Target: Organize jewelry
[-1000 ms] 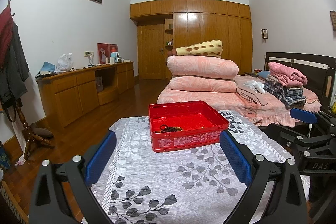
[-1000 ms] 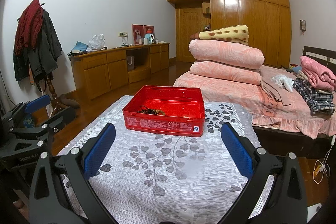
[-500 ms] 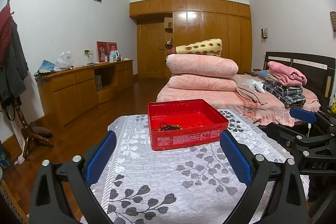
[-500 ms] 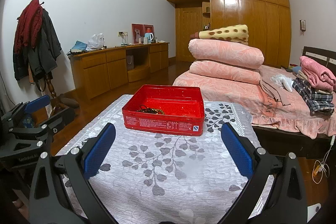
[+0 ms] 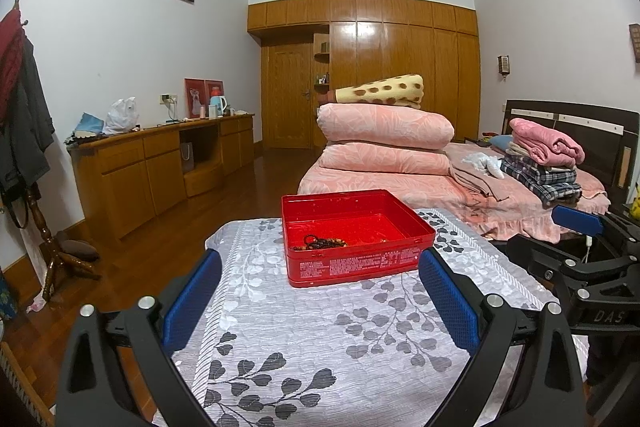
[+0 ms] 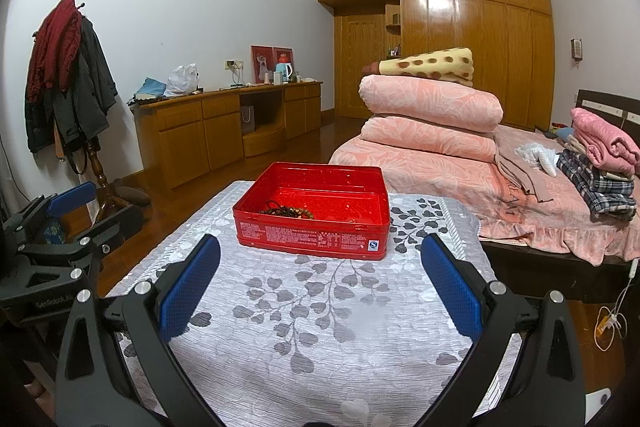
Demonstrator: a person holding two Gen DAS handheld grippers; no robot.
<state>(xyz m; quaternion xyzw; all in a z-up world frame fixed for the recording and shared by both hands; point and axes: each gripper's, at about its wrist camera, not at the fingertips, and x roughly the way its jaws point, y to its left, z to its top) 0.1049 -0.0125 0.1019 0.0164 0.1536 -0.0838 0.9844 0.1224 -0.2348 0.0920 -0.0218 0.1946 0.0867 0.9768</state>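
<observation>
Beads (image 5: 320, 242) lie in a dark tangle at the near left of the red tin (image 5: 356, 239), which sits on the leaf-print cloth (image 5: 304, 347) toward its far end; the tin's front wall hides the lowest part of the tangle, and the single strands cannot be told apart. A small pale item farther right on the tin floor is too tiny to name. Print on the tin's front is unreadable. The left gripper (image 5: 319, 287) hangs above the cloth short of the tin, its jaws spread wide with nothing between the blue pads (image 5: 192, 301), touching nothing. The right gripper (image 6: 320, 277) sits likewise, jaws wide apart and empty, short of the tin. Each wrist view catches only a piece of the other tool at its edge, cut off by the frame. The cloth's near edge is lost behind the gripper bodies, and whatever is under the cloth is hidden. Behind, a bed (image 5: 400, 183) with stacked quilts stands just beyond the cloth.
</observation>
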